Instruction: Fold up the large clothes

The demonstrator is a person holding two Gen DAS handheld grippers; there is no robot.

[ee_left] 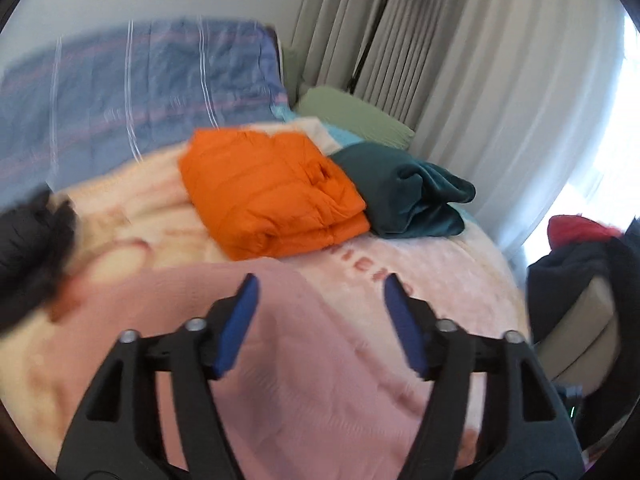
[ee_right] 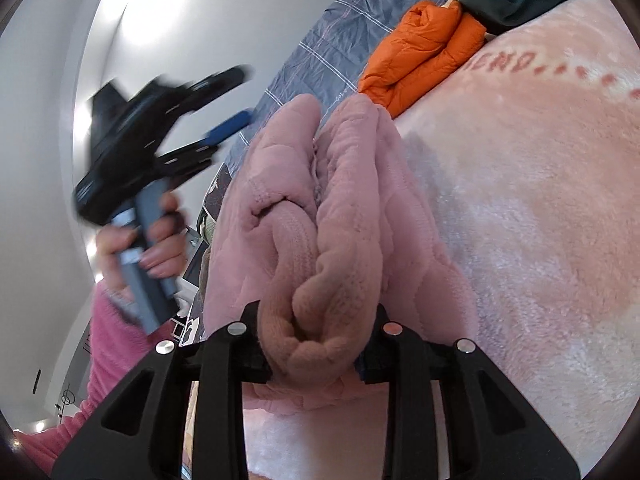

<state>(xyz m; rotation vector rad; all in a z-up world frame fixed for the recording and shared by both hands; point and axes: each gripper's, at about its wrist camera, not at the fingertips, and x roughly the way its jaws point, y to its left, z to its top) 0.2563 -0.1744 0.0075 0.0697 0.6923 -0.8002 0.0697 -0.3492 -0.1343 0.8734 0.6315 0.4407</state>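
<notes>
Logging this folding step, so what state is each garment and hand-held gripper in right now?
Left hand-held gripper: open, holding nothing.
Right hand-held gripper: shut on pink garment.
Pink garment: bunched in thick folds.
Orange jacket: folded, on the bed.
Dark green garment: loosely folded, beside the orange jacket.

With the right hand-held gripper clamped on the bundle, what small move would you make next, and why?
Probably lower the folded pink fleece garment onto the pink plush blanket, since the right hand-held gripper holds it raised while the left hand-held gripper is open and empty.

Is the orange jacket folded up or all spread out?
Folded. The orange jacket lies as a neat stacked block on the pink blanket.
</notes>
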